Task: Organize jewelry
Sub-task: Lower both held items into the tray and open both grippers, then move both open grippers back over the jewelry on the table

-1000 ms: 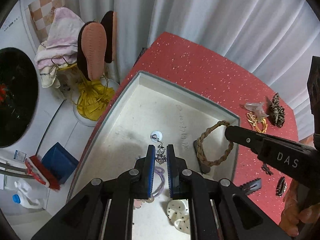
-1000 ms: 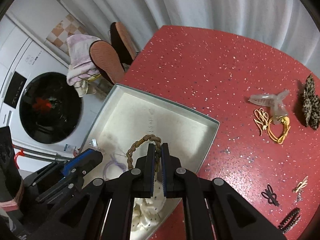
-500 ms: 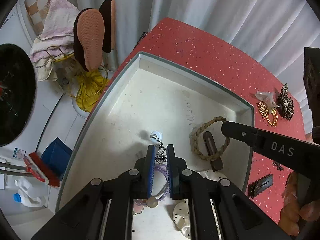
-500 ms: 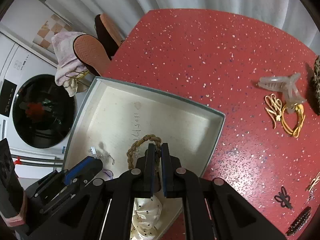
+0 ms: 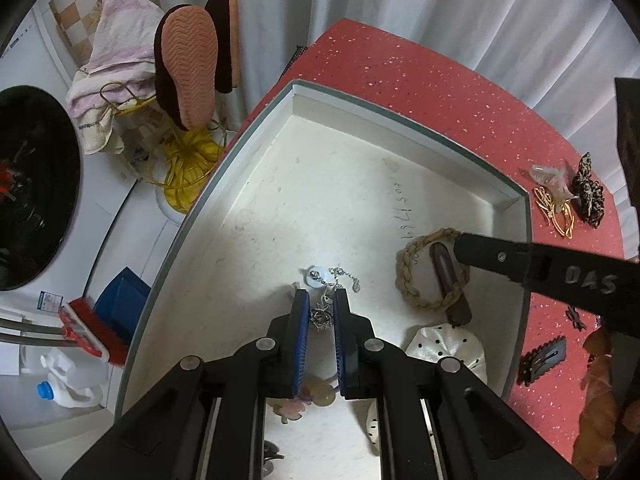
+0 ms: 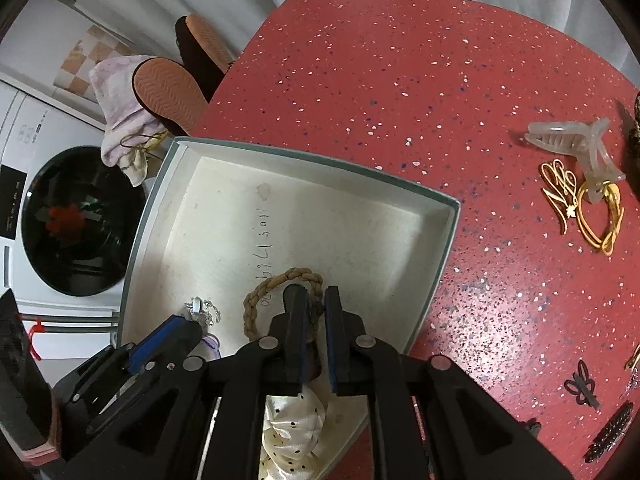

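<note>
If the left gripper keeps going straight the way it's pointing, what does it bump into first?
Probably the white floor of the box. The left gripper points steeply down with the silver chain between its fingers, its free end already lying just ahead. Depth is hard to judge.

Even, soft indoor light – faint shadows, no glare; sharp centre, strong fisheye bending, black vignetted corners
</note>
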{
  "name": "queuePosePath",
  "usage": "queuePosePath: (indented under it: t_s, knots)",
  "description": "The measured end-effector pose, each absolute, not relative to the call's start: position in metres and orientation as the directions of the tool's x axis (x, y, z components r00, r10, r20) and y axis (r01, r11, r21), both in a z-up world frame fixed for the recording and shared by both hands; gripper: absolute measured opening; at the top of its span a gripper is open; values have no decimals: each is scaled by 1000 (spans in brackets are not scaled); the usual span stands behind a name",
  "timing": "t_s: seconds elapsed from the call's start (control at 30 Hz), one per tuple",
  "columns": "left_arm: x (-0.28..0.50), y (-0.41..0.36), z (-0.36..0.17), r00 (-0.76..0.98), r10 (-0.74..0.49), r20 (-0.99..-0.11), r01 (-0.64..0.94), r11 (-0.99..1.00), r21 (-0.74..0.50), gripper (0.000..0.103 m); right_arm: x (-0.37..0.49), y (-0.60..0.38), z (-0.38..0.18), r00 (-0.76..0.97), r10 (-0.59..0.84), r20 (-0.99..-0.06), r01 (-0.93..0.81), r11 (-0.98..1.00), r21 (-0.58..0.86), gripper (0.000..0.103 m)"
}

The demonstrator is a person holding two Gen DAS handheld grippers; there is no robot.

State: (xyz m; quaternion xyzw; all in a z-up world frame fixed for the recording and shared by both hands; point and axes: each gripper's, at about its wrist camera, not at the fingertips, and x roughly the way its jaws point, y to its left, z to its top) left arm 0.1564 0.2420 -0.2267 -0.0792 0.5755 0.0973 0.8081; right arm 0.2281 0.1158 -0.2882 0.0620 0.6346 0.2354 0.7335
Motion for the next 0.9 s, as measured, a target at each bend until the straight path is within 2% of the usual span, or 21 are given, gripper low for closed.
queuePosePath:
  t_s: [0.03,0.07,0.1,0.13,0.4,0.63,0.77,0.83,0.9]
  knots:
    - [156,241,-227,316,79,-945,-246,969,-1,20,228,114,-287,85,431,-899,-265,879,396,30]
    - [156,241,-227,312,92,-945,-245,970,14,59,227,112,-285,87,437,-895,-266,876,402,35]
    - [155,241,-226,315,109,-943,-252,967,27,83,226,111,-282,94,441,-893,-269,874,404,40]
    - [152,240,-222,335,132,-933,-263,964,41,102,226,111,-279,99,442,-891,-272,874,403,41]
    - [148,238,-214,325,171,-930,-270,959,82,102,223,94,-256,142,466,-874,-258,869,421,43]
    - [137,234,-205,308,171,-936,-295,952,77,102,213,69,-242,152,473,-868,-237,870,433,63]
    - [127,226,-193,318,202,-926,-291,951,107,102,201,46,-236,157,477,-865,-203,872,445,69]
    - [122,221,-187,329,205,-922,-284,952,110,102,193,32,-233,162,480,-862,-187,873,450,81]
    - [117,216,-182,333,198,-922,-271,957,108,102,183,18,-231,164,485,-859,-175,872,458,81]
